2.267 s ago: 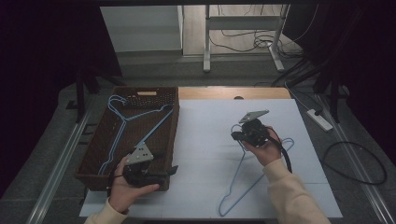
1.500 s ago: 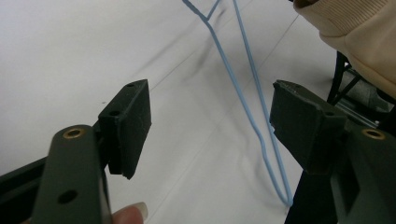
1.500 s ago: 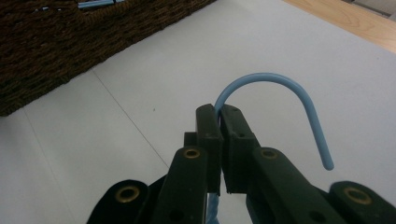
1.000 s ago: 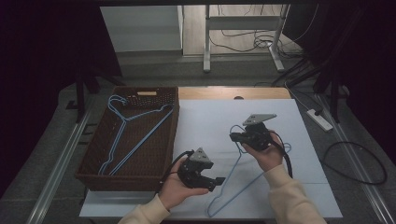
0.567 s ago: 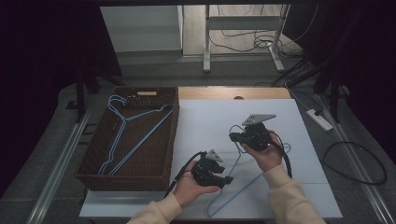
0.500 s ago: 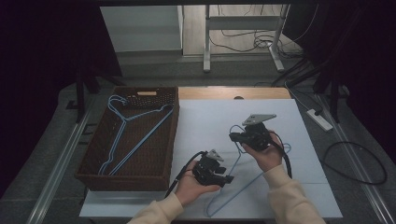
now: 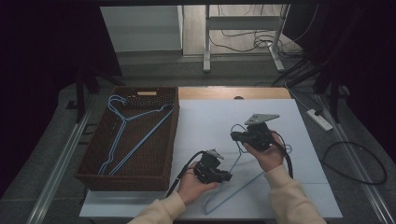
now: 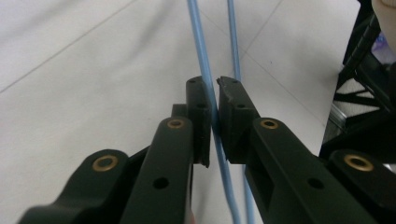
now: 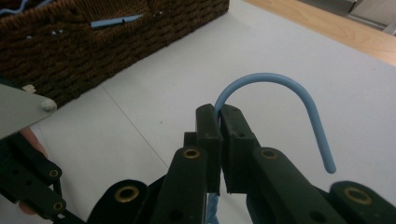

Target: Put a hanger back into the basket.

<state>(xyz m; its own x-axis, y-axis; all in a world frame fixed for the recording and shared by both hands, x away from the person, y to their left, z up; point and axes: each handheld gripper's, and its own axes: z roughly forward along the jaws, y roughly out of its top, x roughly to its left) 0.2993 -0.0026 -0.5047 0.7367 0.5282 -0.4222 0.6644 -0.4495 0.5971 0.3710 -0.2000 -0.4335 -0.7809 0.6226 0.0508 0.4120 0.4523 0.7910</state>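
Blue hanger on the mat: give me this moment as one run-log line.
left gripper: jaws just closed on blue hanger wire | right gripper: shut on its hook | second hanger: in wicker basket

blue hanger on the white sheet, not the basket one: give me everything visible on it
The blue hanger is thin light-blue rod, apparently coated wire, bent into a triangular frame with a rounded open hook. It sits on the white sheet right of the wicker basket, hook end away from the person. The right hand-held gripper is shut on the neck just below the hook. The left hand-held gripper has just been closing and now pinches one side rod; a second rod runs close beside it.
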